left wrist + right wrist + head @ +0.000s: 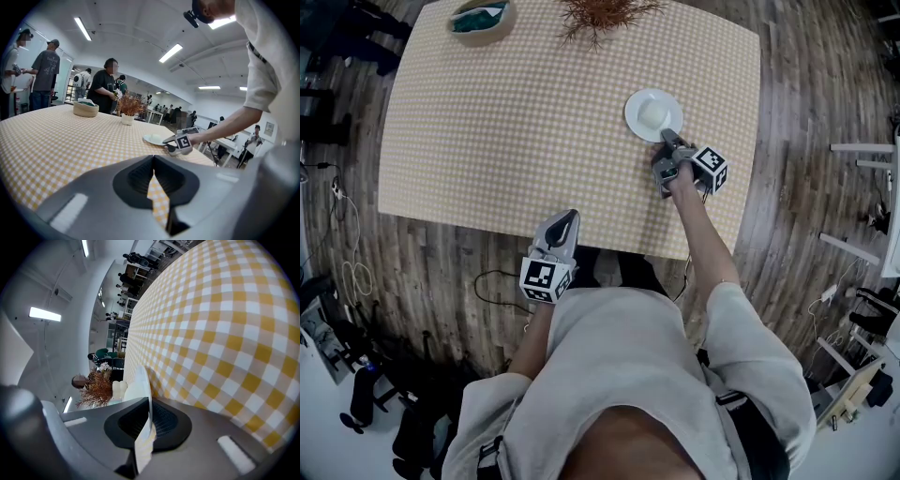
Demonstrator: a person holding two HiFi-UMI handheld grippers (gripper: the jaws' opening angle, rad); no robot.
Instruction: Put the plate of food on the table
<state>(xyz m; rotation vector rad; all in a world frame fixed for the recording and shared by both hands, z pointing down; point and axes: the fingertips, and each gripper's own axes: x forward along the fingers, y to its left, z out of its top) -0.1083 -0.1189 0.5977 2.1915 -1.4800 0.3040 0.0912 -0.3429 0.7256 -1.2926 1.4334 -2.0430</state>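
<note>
A round white plate (636,101) bearing a pale lump of food (653,114) is seen lying flat on the table (516,131), which is covered with a yellow-and-white checked cloth, towards its right side. The plate's near rim is pinched between the closed jaws of the right gripper (669,141), held out at arm's length. The left gripper (571,217) is held over the table's near edge, well apart from the plate, its jaws pressed together on nothing. At the far edge a woven bowl (481,19) and a dried reddish plant (605,11) are set
</note>
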